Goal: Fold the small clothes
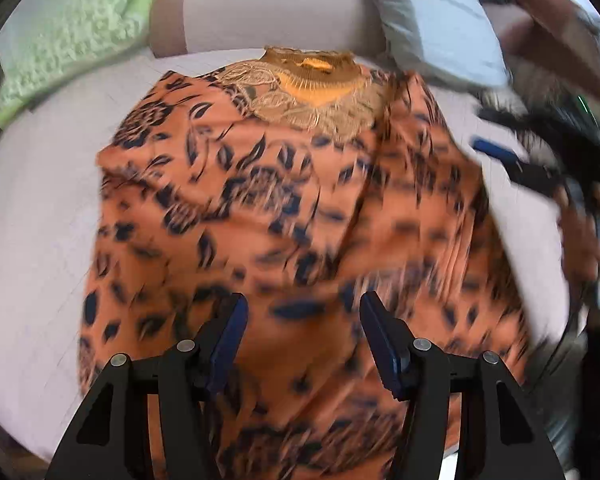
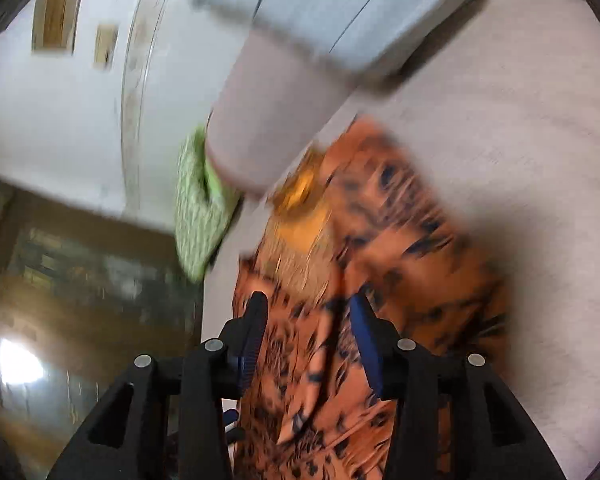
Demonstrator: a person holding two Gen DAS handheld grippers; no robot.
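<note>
- While the left wrist view is blurred, an orange top (image 1: 284, 208) lies spread on a pale couch (image 1: 40, 208), neckline at 12 o'clock, probably laid flat for folding. The left gripper (image 1: 304, 316) hovers over the hem at 6 o'clock, jaws released and empty. At 3 o'clock the right gripper (image 1: 512, 162) shows, too blurred to read.
- Right wrist view, tilted: the right gripper (image 2: 308, 314) hangs over the top (image 2: 380, 240), jaws apart, gripping nothing. A green cushion (image 2: 198, 204) sits at 10 o'clock.
</note>
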